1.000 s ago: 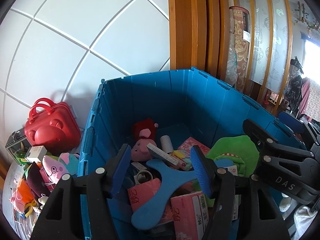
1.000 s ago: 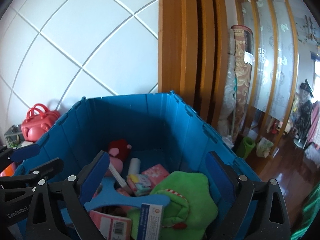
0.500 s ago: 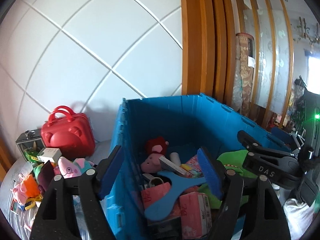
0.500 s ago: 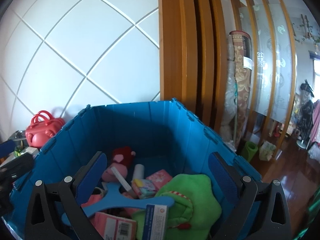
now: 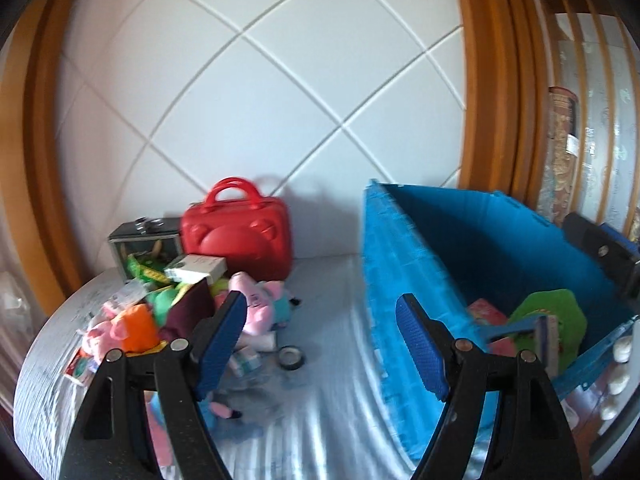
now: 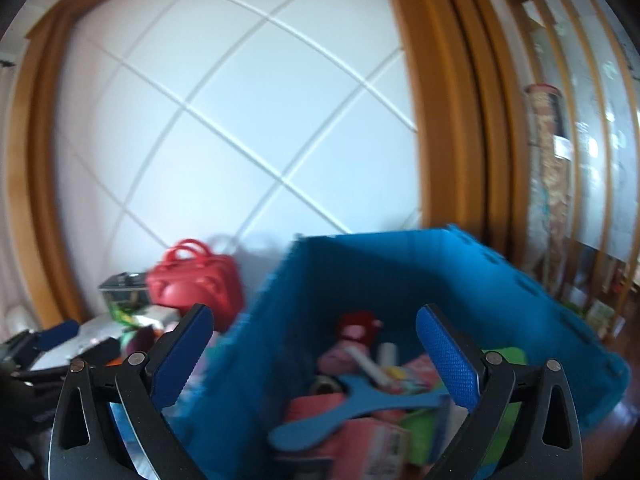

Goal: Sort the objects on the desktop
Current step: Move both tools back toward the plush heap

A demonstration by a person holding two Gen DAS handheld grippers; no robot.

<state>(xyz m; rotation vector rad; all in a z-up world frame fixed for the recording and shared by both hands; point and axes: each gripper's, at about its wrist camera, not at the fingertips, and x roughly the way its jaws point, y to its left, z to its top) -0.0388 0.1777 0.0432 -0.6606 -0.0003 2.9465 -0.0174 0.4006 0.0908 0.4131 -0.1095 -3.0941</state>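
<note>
A blue crate [image 5: 404,280] stands on the grey table at the right; it also shows in the right wrist view [image 6: 400,280]. It holds a blue boomerang-shaped piece [image 6: 352,404], pink boxes, a green plush [image 5: 560,312] and a red plush [image 6: 356,324]. A heap of plush pigs [image 5: 260,304] and small boxes lies at the left. My left gripper [image 5: 320,320] is open and empty over the table between heap and crate. My right gripper [image 6: 316,340] is open and empty over the crate's left wall.
A red bear-shaped case [image 5: 236,236] and a grey box [image 5: 140,240] stand against the white quilted wall behind the heap. A black tape roll [image 5: 291,358] lies on the table [image 5: 332,400]. Wooden door frames stand at the right.
Both grippers have swung left. The left one has left the crate and now faces the table and heap. The right one now faces the crate's left wall. Both stay open.
</note>
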